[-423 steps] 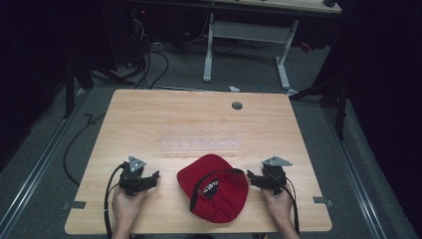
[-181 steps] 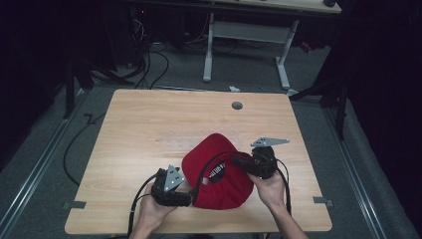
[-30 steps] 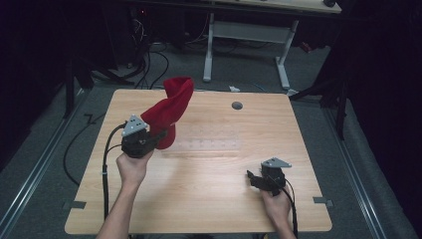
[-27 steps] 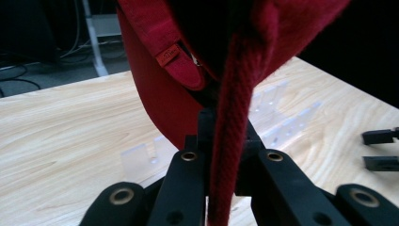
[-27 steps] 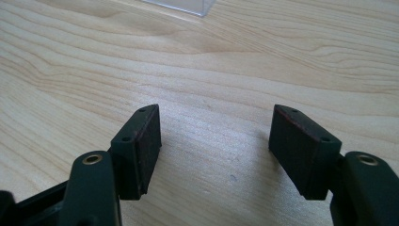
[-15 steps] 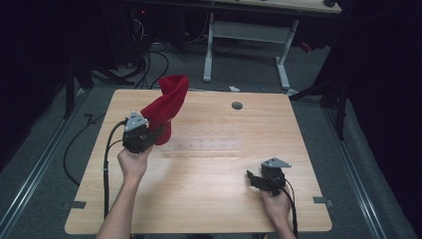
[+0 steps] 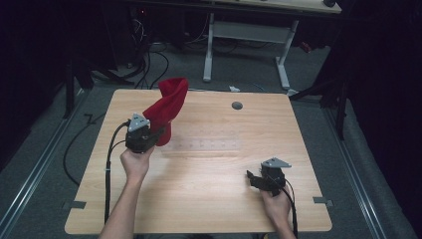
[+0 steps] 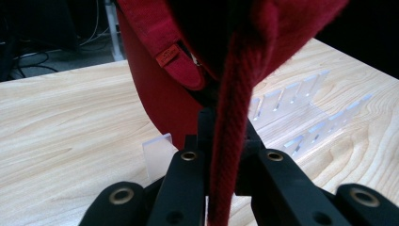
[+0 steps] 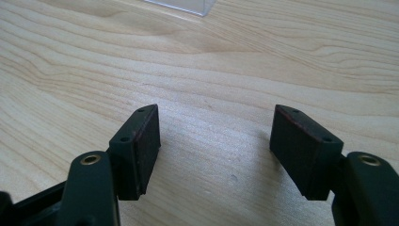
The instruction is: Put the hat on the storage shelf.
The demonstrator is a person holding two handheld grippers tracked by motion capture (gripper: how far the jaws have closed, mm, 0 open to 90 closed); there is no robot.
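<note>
The pale wooden table (image 7: 199, 189) lies under both my grippers. Above its far left part hangs the red fabric baseball cap (image 7: 166, 107), lifted clear, its lower edge just over a clear slotted acrylic rack (image 8: 301, 117). My left gripper (image 7: 154, 135) pinches the cap's thick edge between its pressed-together jaws. My right gripper (image 7: 253, 178) rests low near the table's right front, jaws spread with nothing between them.

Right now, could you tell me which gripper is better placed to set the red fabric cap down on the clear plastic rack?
Left, I think. The left gripper is shut on the red fabric cap just beside the clear plastic rack. The right gripper rests open on the wooden table, nearer the person.
</note>
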